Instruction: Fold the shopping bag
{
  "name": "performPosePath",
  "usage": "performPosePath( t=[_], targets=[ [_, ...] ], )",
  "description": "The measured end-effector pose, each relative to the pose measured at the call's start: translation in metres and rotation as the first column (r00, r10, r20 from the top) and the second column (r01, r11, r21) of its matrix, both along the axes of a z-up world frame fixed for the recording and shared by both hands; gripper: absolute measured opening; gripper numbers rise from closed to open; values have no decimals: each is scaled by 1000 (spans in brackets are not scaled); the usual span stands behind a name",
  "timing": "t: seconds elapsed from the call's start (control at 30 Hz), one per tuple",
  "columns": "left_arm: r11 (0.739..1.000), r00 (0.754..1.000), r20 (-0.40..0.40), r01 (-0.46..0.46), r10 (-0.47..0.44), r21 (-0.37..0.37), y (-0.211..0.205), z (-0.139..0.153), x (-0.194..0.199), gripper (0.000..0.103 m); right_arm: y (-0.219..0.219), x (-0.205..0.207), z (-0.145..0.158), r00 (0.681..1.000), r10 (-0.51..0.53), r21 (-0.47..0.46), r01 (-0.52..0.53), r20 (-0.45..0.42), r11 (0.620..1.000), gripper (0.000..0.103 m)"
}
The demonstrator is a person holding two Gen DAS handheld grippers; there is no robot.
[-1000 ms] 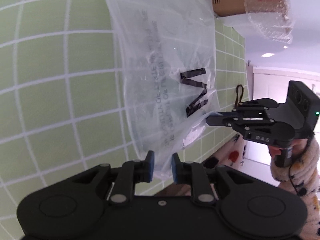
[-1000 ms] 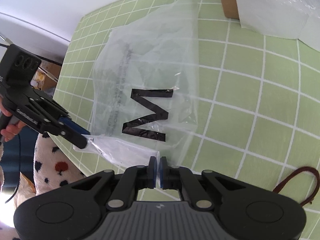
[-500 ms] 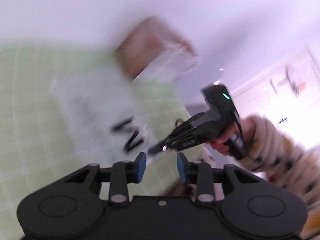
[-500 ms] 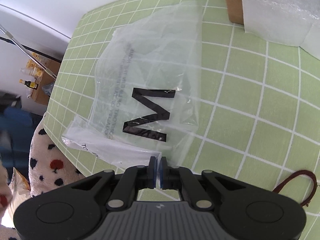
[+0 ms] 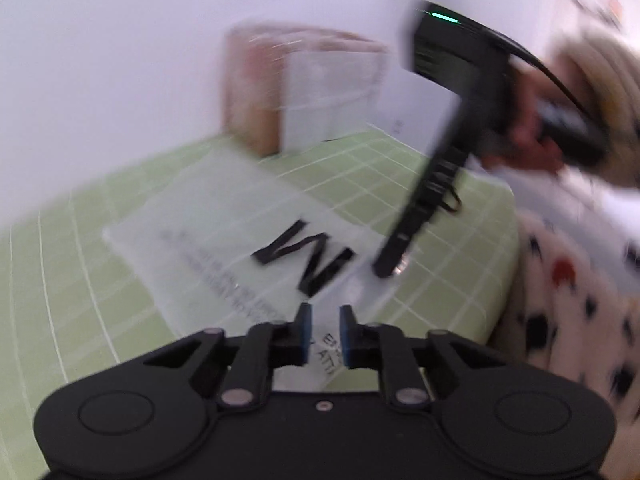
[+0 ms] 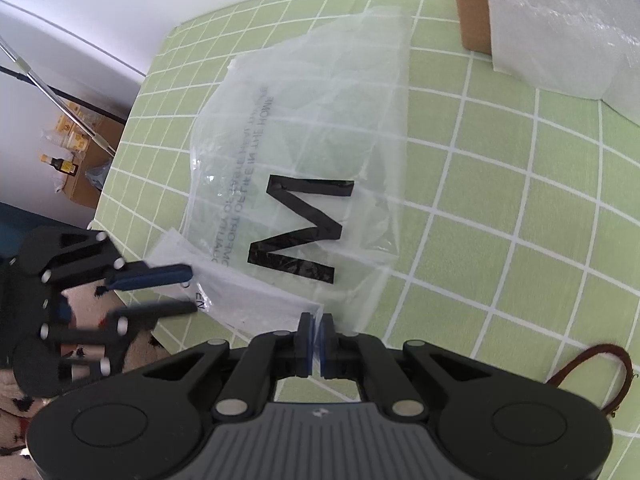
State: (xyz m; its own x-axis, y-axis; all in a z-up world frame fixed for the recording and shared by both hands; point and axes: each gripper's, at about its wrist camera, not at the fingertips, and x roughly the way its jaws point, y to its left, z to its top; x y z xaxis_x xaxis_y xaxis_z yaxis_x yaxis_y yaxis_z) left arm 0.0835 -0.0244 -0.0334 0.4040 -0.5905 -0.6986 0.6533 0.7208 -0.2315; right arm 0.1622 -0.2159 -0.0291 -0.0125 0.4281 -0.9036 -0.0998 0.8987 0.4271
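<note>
A clear plastic shopping bag [image 6: 320, 140] with a black "M" lies flat on the green grid mat [image 6: 520, 240]. Its near edge is folded up into a flap. My right gripper [image 6: 316, 320] is shut on that flap's right end. In the blurred left wrist view the right gripper [image 5: 384, 268] points steeply down onto the bag [image 5: 224, 216]. My left gripper [image 6: 193, 291] reaches in from the left, and the flap's left corner lies between its fingers. Its jaws are closing, with a gap still showing between the blue pads [image 5: 305, 332]; the left gripper [image 5: 323, 312] hovers over the printed corner.
A cardboard box [image 6: 472, 12] wrapped in bubble wrap [image 6: 560, 28] stands at the mat's far right. A brown cord [image 6: 592, 364] lies at the near right. The table edge runs along the left, with a spotted sleeve [image 5: 580, 300] beside it and boxes on the floor [image 6: 76, 160].
The left gripper has swung round and rolled, from beside the bag to its near left corner, and its jaws have narrowed. The right gripper has kept still, shut on the flap.
</note>
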Motion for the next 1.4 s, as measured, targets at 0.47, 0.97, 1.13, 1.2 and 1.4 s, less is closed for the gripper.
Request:
performPosePath(
  t=[0.47, 0.97, 1.13, 1.2, 1.4],
  targets=[
    [997, 997, -54, -43, 47, 67, -6, -14, 12, 4, -19, 1, -8, 989, -126, 73, 132, -75, 989, 3],
    [998, 993, -104, -54, 58, 42, -2, -16, 16, 4, -45, -54, 37, 881, -407, 0, 419, 243, 908, 33],
    [997, 990, -119, -73, 75, 22, 2, -16, 15, 4, 5, -104, 65, 721, -278, -89, 426, 635, 900, 10],
    [997, 989, -127, -76, 77, 16, 2, -17, 17, 4, 34, -116, 62, 700, -166, -169, 384, 694, 908, 6],
    [992, 977, -182, -121, 115, -22, 7, -19, 21, 4, 71, -121, 33, 731, 1, -305, 283, 682, 909, 5]
  ],
)
